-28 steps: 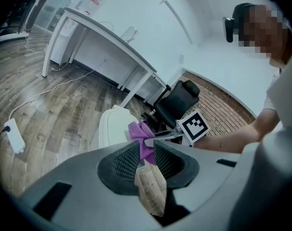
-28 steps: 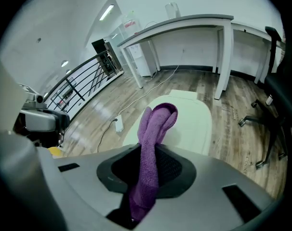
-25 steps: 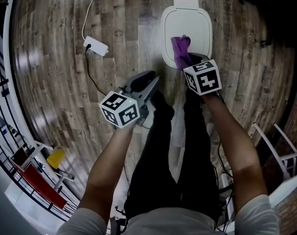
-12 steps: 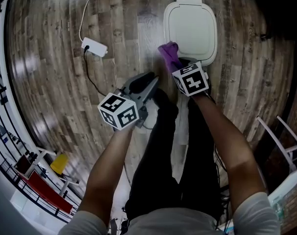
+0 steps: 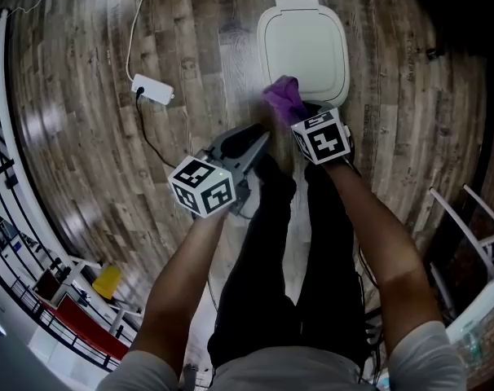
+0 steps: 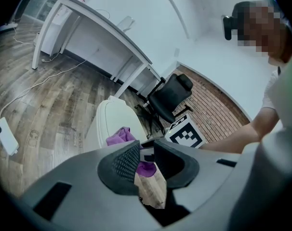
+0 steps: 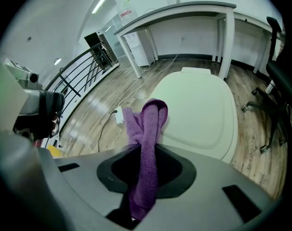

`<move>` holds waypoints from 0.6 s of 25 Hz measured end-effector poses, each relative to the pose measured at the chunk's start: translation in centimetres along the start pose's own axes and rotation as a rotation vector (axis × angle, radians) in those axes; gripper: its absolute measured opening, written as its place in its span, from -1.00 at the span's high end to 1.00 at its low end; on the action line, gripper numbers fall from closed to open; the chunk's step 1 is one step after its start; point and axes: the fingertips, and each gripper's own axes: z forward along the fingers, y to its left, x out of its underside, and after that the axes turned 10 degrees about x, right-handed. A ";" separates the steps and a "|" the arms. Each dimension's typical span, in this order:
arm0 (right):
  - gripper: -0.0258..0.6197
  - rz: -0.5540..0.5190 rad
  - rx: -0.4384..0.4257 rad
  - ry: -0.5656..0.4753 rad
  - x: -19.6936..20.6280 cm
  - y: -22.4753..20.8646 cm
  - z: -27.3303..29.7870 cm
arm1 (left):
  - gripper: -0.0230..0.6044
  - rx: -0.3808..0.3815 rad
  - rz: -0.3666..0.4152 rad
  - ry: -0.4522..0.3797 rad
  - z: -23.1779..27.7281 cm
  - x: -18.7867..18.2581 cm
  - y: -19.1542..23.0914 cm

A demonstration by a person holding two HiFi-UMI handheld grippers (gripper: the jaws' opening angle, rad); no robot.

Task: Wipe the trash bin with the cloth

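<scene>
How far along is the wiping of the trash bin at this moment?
Done: the right gripper grips the purple cloth. In hand: the cloth is at the near edge of the trash bin, on its closed lid. Left: the rest of the lid; no wiped trace shows, so progress is uncertain. The left gripper is empty.

Wood-plank floor (image 5: 84,96) viewed from above. A white trash bin (image 5: 304,39), lid closed, stands on it at the far middle. Left of the bin lies a white power strip (image 5: 153,90). A white cord (image 5: 131,39) runs from the strip toward the far edge, and a black cord (image 5: 153,141) trails nearer. Beyond the bin stand a black office chair (image 6: 167,97) and a white-legged surface (image 7: 223,42).
</scene>
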 end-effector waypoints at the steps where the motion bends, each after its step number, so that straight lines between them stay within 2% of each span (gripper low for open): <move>1: 0.67 0.005 0.001 0.000 0.2 -0.4 -0.1 | 0.63 -0.001 0.001 0.004 0.3 0.0 -0.1; 15: 0.67 0.078 0.011 0.009 3.9 -7.8 -2.3 | 0.63 0.020 0.024 0.082 7.6 -0.4 -3.4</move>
